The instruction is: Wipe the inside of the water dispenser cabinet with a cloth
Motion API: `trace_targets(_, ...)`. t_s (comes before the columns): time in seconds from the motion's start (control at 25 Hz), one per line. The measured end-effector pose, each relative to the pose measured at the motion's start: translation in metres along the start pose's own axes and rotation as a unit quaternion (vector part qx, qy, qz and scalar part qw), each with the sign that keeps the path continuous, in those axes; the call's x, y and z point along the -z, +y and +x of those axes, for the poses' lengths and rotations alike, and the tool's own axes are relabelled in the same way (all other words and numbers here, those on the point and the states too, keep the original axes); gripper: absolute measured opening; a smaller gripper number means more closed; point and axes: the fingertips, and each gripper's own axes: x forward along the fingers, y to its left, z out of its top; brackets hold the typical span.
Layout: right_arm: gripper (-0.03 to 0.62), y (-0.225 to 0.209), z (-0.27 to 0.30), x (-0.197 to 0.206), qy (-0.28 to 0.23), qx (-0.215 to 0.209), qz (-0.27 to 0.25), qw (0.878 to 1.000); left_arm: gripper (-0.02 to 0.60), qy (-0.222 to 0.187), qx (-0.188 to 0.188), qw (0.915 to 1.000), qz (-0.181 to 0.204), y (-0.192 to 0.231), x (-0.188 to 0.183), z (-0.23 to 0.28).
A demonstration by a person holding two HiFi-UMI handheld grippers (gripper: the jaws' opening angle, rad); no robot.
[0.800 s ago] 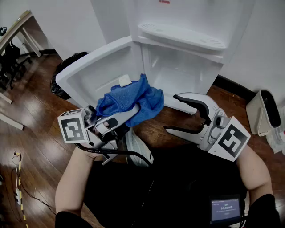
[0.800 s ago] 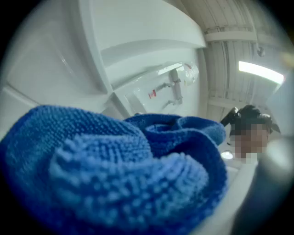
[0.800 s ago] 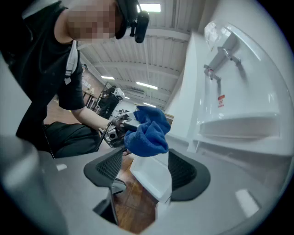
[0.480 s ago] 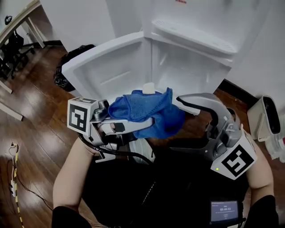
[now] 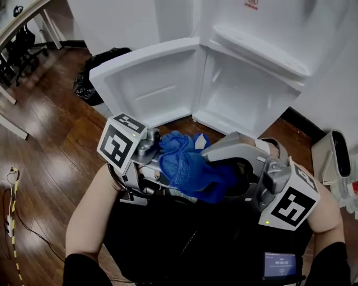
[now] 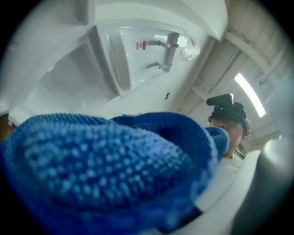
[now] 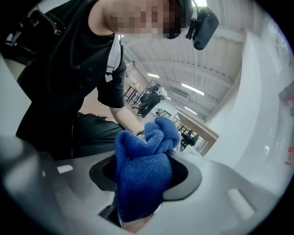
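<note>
head view: blue cloth (image 5: 190, 167) bunched between both grippers, near the person, short of the open cabinet (image 5: 246, 95).
cloth texture: nubby, looped fabric, crumpled.
left gripper (image 5: 173, 187): clenched on the cloth, which smothers its jaws.
right gripper (image 7: 138, 183): jaws pinch the cloth's hanging fold.
cabinet: smooth white plastic, door (image 5: 148, 89) swung left.
writing: red label (image 5: 253, 3) at the top, too small to read.

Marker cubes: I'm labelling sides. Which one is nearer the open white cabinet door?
The black-and-white marker cube on the left tongs: it sits just below the open white cabinet door, while the other cube is lower right.
</note>
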Motion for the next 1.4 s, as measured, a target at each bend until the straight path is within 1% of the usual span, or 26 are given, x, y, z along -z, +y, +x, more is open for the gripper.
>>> trace_targets(0.08,0.194,-0.002,-0.001,-0.001,-0.005,0.015,0.018,1.000,0.263,-0.001,0.004,0.9992,0.039,-0.007,-0.002,0.000)
trace_targets(0.12,0.167,-0.004,-0.004,0.001,-0.009,0.023,0.039,0.999,0.318,0.006,0.004,0.9977,0.068,-0.010,-0.001,0.001)
trace_targets(0.16,0.156,-0.010,-0.008,0.004,-0.020,0.035,0.073,0.997,0.382,0.017,-0.003,0.9946,0.103,-0.012,0.002,0.002)
trace_targets(0.2,0.153,-0.019,-0.014,0.007,-0.040,0.054,0.120,0.991,0.414,0.030,-0.016,0.9896,0.140,-0.012,0.005,0.004)
trace_targets(0.28,0.152,-0.045,-0.032,0.008,-0.101,0.104,0.217,0.965,0.445,0.041,-0.062,0.9761,0.204,-0.008,0.006,0.005)
trace_targets(0.32,0.152,-0.059,-0.042,0.010,-0.126,0.131,0.251,0.951,0.446,0.030,-0.093,0.9673,0.234,-0.005,0.000,0.004)
trace_targets(0.36,0.152,-0.074,-0.054,0.014,-0.144,0.159,0.272,0.938,0.445,0.005,-0.132,0.9552,0.265,-0.003,-0.014,-0.002)
trace_targets(0.4,0.153,-0.089,-0.066,0.019,-0.156,0.187,0.286,0.927,0.445,-0.031,-0.178,0.9373,0.298,-0.003,-0.033,-0.012)
trace_targets(0.44,0.154,-0.103,-0.077,0.024,-0.163,0.213,0.299,0.916,0.440,-0.073,-0.230,0.9116,0.333,-0.006,-0.055,-0.028)
trace_targets(0.48,0.155,-0.115,-0.087,0.028,-0.168,0.236,0.314,0.904,0.422,-0.116,-0.284,0.8769,0.370,-0.012,-0.076,-0.048)
trace_targets(0.52,0.156,-0.126,-0.095,0.031,-0.169,0.257,0.327,0.894,0.392,-0.155,-0.342,0.8335,0.405,-0.021,-0.094,-0.074)
trace_targets(0.56,0.158,-0.137,-0.101,0.032,-0.168,0.276,0.338,0.884,0.376,-0.185,-0.406,0.7828,0.434,-0.030,-0.108,-0.106)
trace_targets(0.6,0.160,-0.147,-0.106,0.033,-0.165,0.292,0.346,0.876,0.376,-0.208,-0.473,0.7276,0.451,-0.038,-0.117,-0.143)
trace_targets(0.64,0.161,-0.156,-0.108,0.033,-0.161,0.305,0.351,0.871,0.376,-0.221,-0.539,0.6743,0.453,-0.042,-0.121,-0.184)
trace_targets(0.68,0.161,-0.165,-0.109,0.033,-0.156,0.313,0.354,0.867,0.377,-0.225,-0.595,0.6320,0.442,-0.040,-0.123,-0.224)
trace_targets(0.72,0.161,-0.172,-0.107,0.032,-0.152,0.318,0.357,0.865,0.377,-0.219,-0.635,0.6080,0.423,-0.031,-0.122,-0.260)
trace_targets(0.76,0.163,-0.179,-0.104,0.031,-0.150,0.318,0.358,0.865,0.391,-0.208,-0.657,0.6034,0.402,-0.016,-0.121,-0.289)
trace_targets(0.8,0.163,-0.184,-0.098,0.029,-0.149,0.316,0.360,0.865,0.420,-0.196,-0.664,0.6123,0.382,0.001,-0.120,-0.309)
trace_targets(0.84,0.164,-0.188,-0.092,0.028,-0.149,0.313,0.363,0.865,0.443,-0.184,-0.662,0.6268,0.367,0.016,-0.121,-0.320)
trace_targets(0.92,0.164,-0.191,-0.078,0.027,-0.151,0.307,0.374,0.862,0.443,-0.154,-0.648,0.6544,0.358,0.039,-0.120,-0.321)
trace_targets(0.96,0.164,-0.192,-0.073,0.026,-0.152,0.306,0.380,0.860,0.443,-0.140,-0.641,0.6643,0.358,0.046,-0.120,-0.316)
trace_targets(1.0,0.166,-0.192,-0.069,0.026,-0.152,0.304,0.384,0.858,0.439,-0.128,-0.637,0.6701,0.359,0.051,-0.119,-0.310)
trace_targets(1.12,0.167,-0.192,-0.067,0.026,-0.153,0.299,0.390,0.857,0.384,-0.132,-0.634,0.6676,0.368,0.051,-0.113,-0.297)
trace_targets(1.16,0.169,-0.191,-0.067,0.025,-0.153,0.297,0.390,0.858,0.366,-0.138,-0.629,0.6701,0.369,0.046,-0.108,-0.292)
trace_targets(1.32,0.170,-0.191,-0.069,0.026,-0.130,0.307,0.373,0.866,0.309,-0.114,-0.615,0.6954,0.353,0.018,-0.071,-0.252)
trace_targets(1.4,0.170,-0.200,-0.073,0.032,-0.107,0.322,0.361,0.868,0.249,-0.093,-0.625,0.6937,0.345,0.011,-0.054,-0.230)
